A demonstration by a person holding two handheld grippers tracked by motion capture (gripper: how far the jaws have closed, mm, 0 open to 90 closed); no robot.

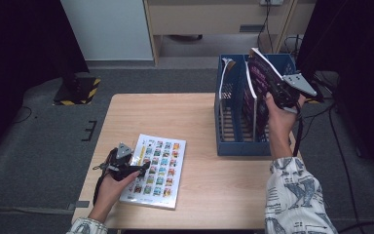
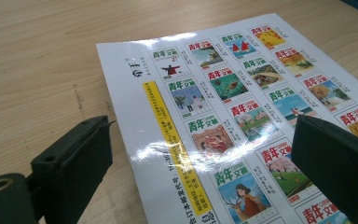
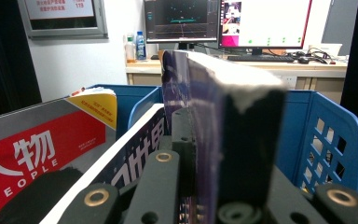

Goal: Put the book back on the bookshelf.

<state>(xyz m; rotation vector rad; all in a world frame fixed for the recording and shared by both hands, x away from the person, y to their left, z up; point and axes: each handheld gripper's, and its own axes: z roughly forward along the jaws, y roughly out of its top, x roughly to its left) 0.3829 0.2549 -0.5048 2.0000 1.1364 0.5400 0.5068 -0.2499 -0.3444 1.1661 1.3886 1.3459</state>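
Observation:
A white magazine (image 1: 157, 169) with a grid of small colour covers lies flat on the wooden table (image 1: 195, 117). My left gripper (image 1: 137, 167) sits open at the magazine's left edge, one jaw over bare wood and the other over the printed page (image 2: 223, 116). My right gripper (image 1: 271, 84) is raised over the blue rack (image 1: 231, 146) and shut on a purple magazine (image 1: 259, 73), held on edge above a slot. In the right gripper view the purple magazine (image 3: 200, 93) is pinched between the jaws.
The blue rack holds other upright magazines, one red and grey with "PEOPLE" (image 3: 37, 144) on it. A desk with monitors (image 3: 223, 23) stands beyond. Black drapes flank the table, and cables (image 1: 341, 146) run along the floor at right.

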